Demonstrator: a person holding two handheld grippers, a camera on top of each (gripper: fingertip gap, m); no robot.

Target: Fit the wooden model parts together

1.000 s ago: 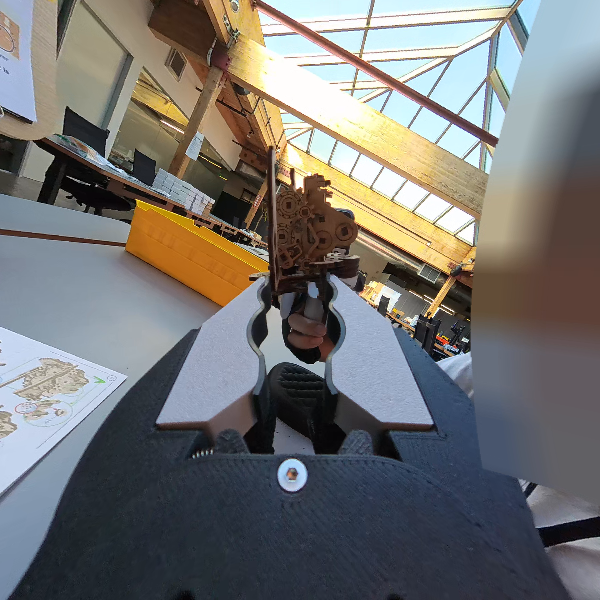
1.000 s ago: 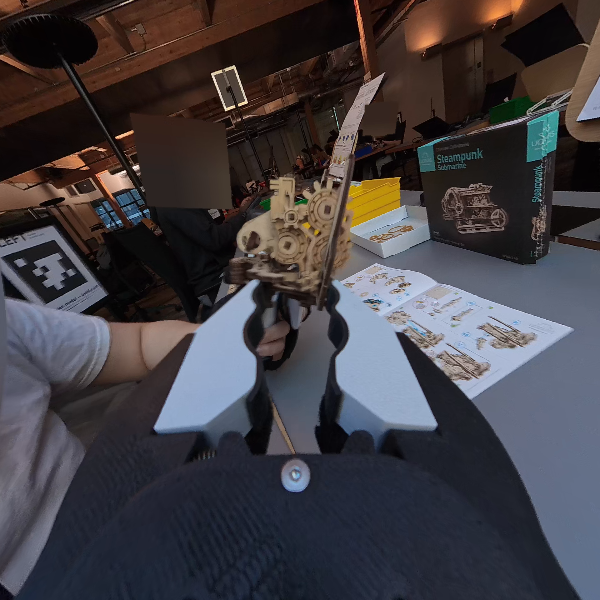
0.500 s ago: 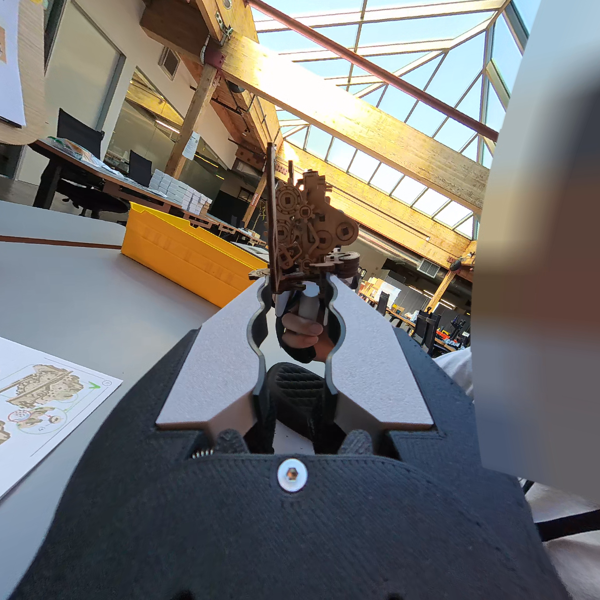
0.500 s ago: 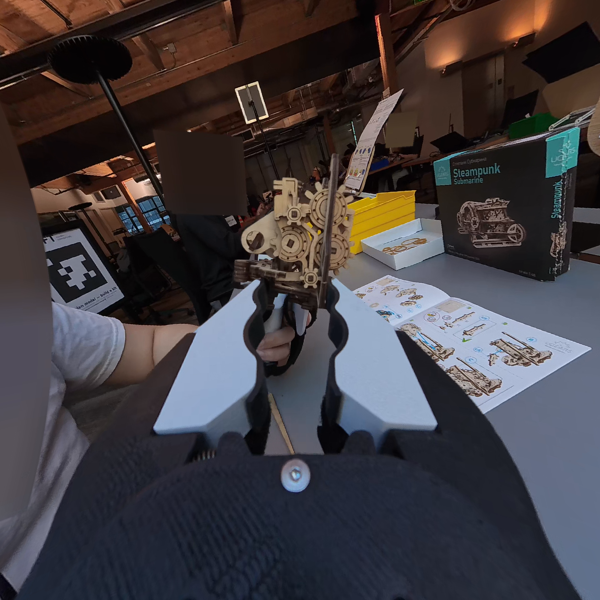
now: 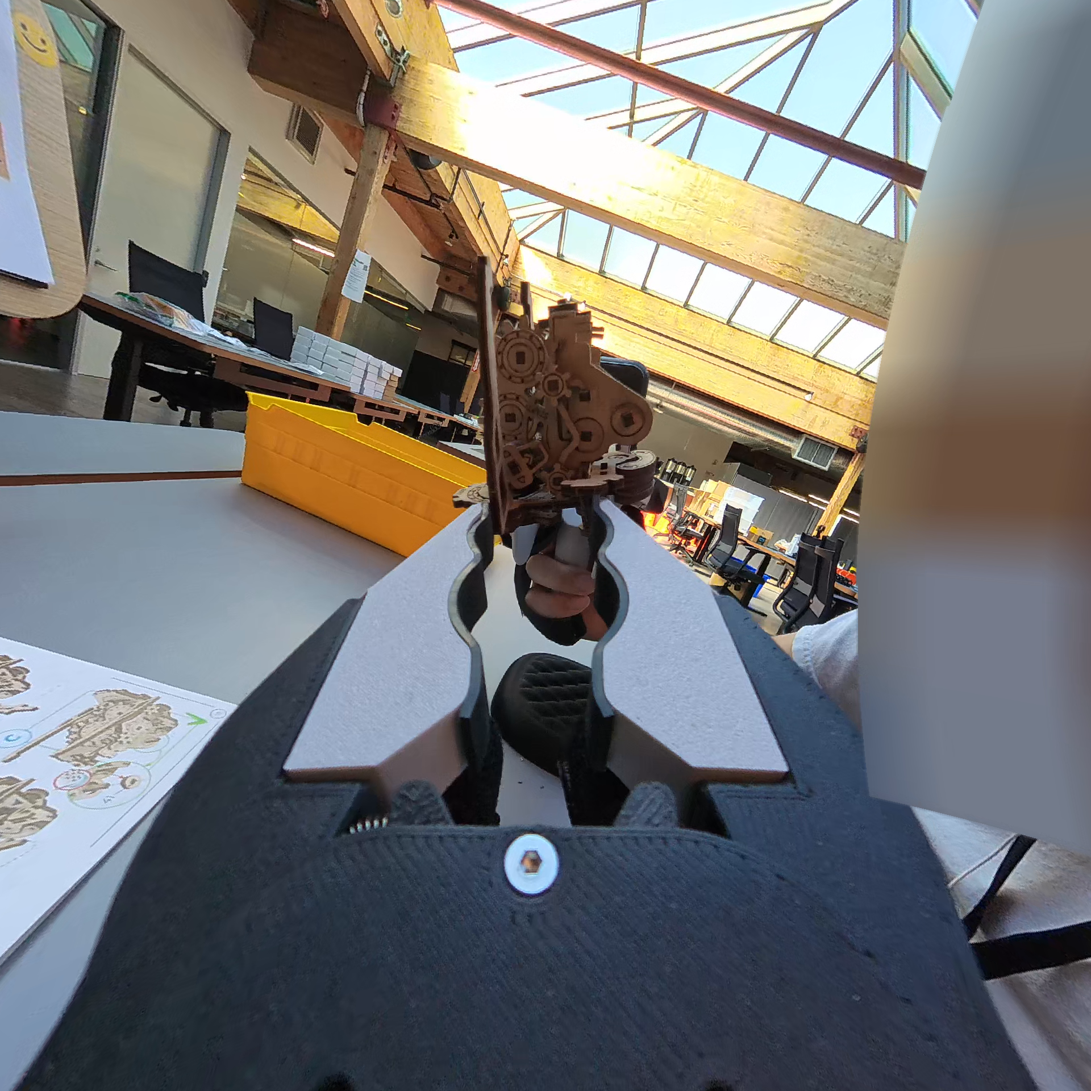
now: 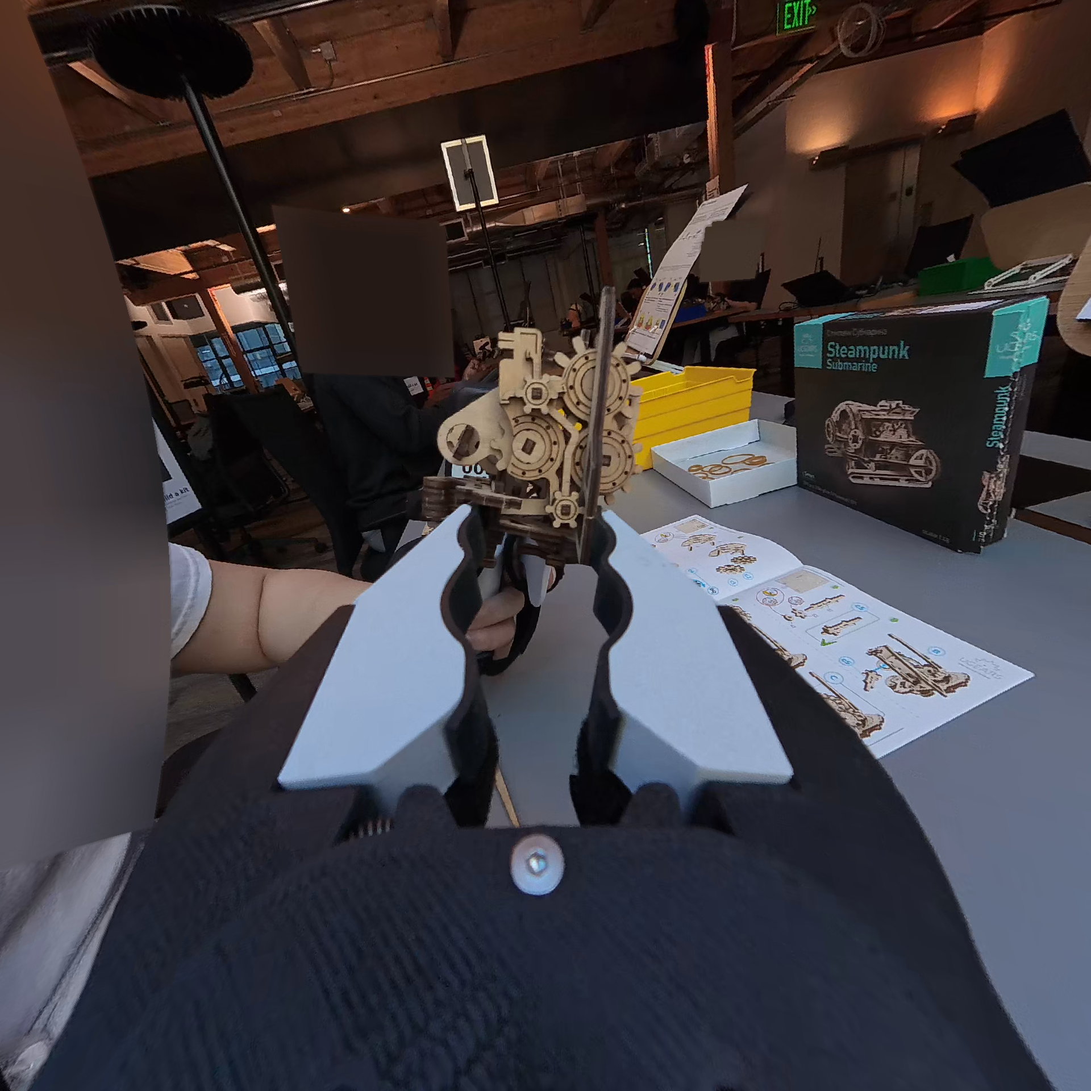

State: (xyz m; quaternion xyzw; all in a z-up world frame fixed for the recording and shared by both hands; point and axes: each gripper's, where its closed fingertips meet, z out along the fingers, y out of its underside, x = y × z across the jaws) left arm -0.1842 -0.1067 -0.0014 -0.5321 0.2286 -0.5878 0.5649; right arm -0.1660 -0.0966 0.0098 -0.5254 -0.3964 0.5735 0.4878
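Through my left camera, my left gripper (image 5: 540, 516) has its jaws clamped on the base of the wooden model (image 5: 555, 413), a cluster of gears held upright above the grey surface (image 5: 147, 561). Behind it a yellow bin (image 5: 354, 466) sits on the surface, its contents hidden by its wall, and an instruction sheet (image 5: 82, 761) lies at lower left. Through my right camera, my right gripper (image 6: 534, 522) likewise has its jaws clamped on the same model (image 6: 543, 437) from the opposite side. Beyond it, an open white box (image 6: 726, 466) holds thin wooden rings, beside stacked yellow bins (image 6: 691, 407) and a dark kit box (image 6: 909, 425) standing upright; an open booklet (image 6: 826, 626) lies flat nearby.
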